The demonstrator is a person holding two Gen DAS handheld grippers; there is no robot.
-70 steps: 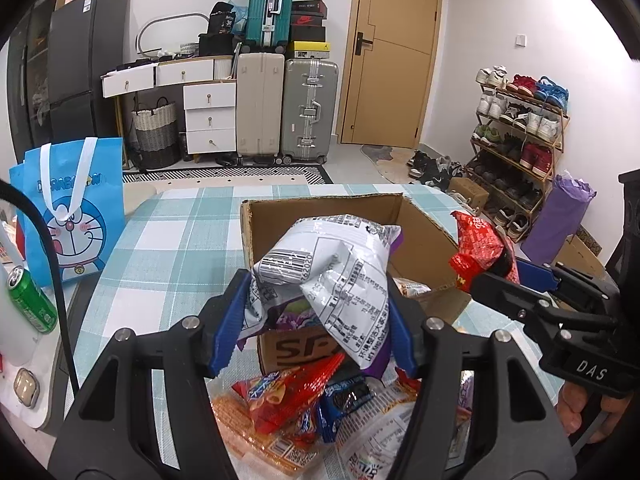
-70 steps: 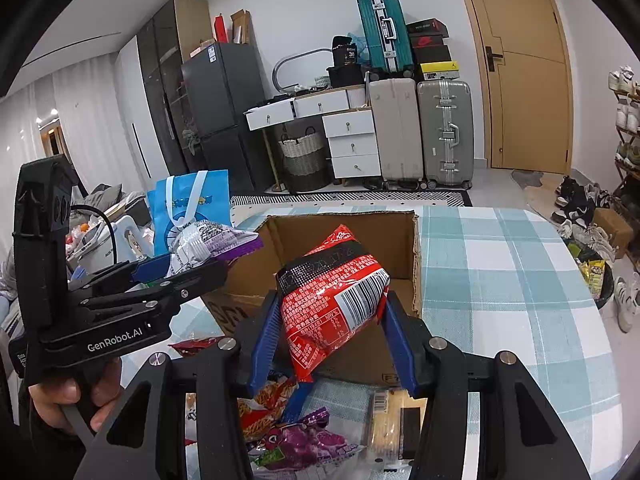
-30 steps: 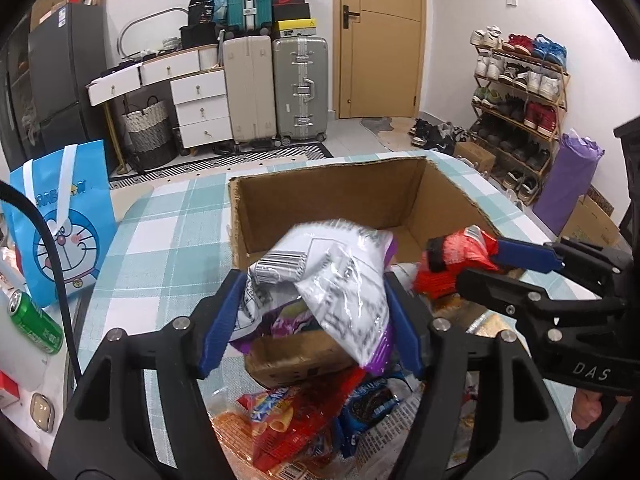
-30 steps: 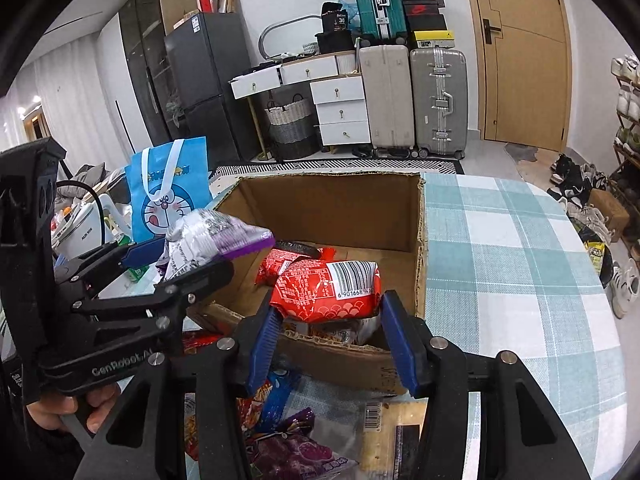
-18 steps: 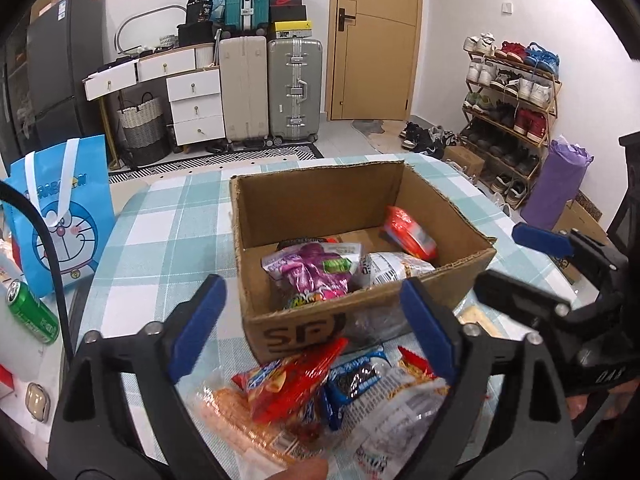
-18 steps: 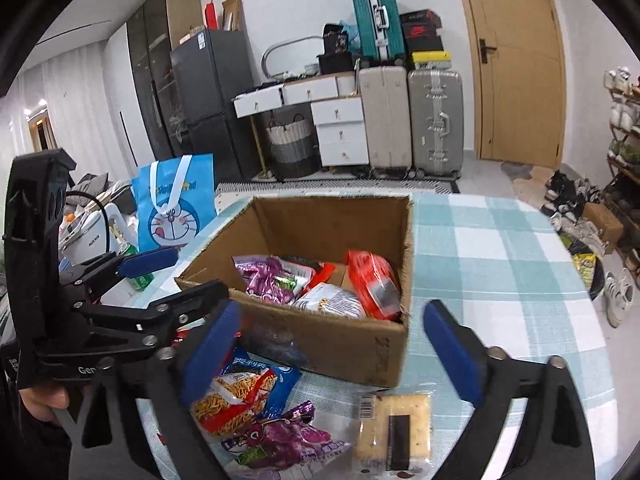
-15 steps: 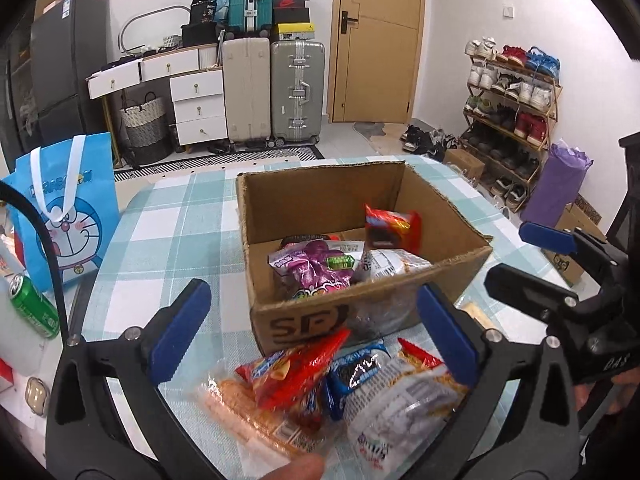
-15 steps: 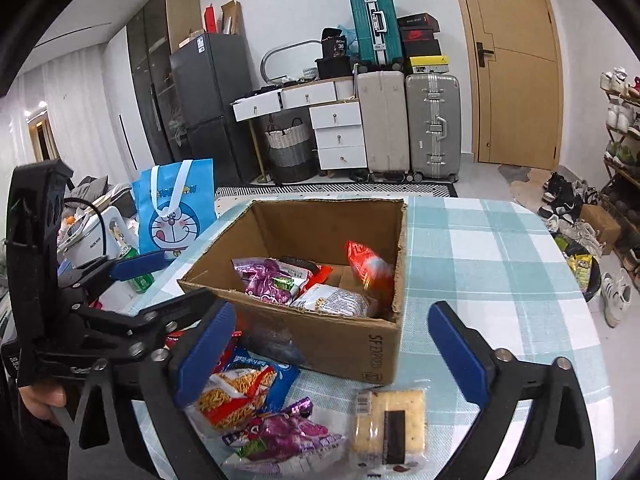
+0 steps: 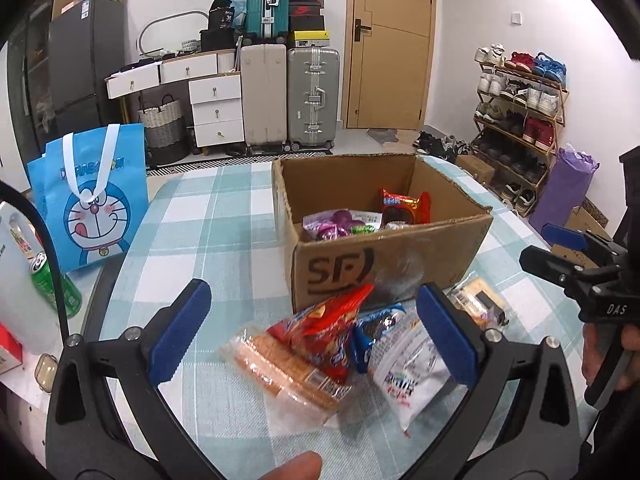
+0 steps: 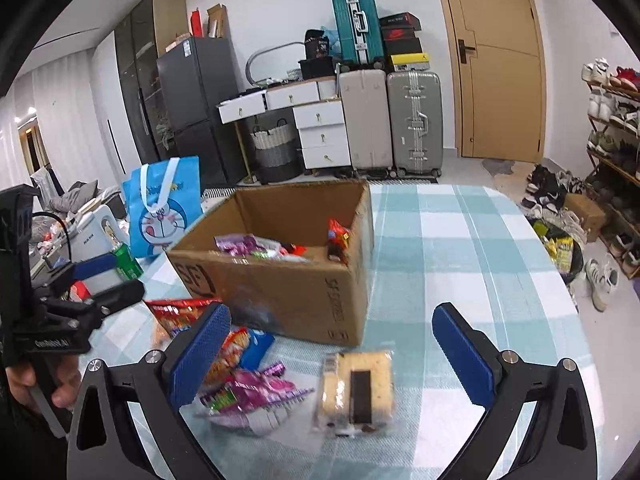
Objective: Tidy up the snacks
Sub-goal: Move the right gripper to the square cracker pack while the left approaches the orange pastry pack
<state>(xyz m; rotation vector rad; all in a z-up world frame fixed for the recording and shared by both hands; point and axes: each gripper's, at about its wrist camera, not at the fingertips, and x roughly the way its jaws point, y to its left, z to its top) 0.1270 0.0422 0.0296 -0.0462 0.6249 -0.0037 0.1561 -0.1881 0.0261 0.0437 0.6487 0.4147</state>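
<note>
A cardboard box (image 9: 392,256) (image 10: 288,292) stands on the checked tablecloth (image 9: 208,216) with a purple packet (image 9: 332,226) and a red packet (image 9: 404,206) inside it. In front of the box lies a heap of loose snacks: a red packet (image 9: 332,330), a clear pack of orange biscuits (image 9: 276,368), a white pouch (image 9: 408,376). My left gripper (image 9: 312,328) hangs open above this heap with nothing held. My right gripper (image 10: 332,348) is open too, above a yellow cake pack (image 10: 358,386) and a purple packet (image 10: 248,394).
A blue cartoon bag (image 9: 90,196) and a green can (image 9: 54,284) stand at the table's left. Suitcases (image 9: 288,96), drawers and a door fill the back wall; a shoe rack (image 9: 516,120) is at the right. A fingertip (image 9: 296,466) shows at the bottom edge.
Both grippers opened and dropped their packets, white-purple from the left and red from the right, into the box. Both then drew back toward the near side of the table.
</note>
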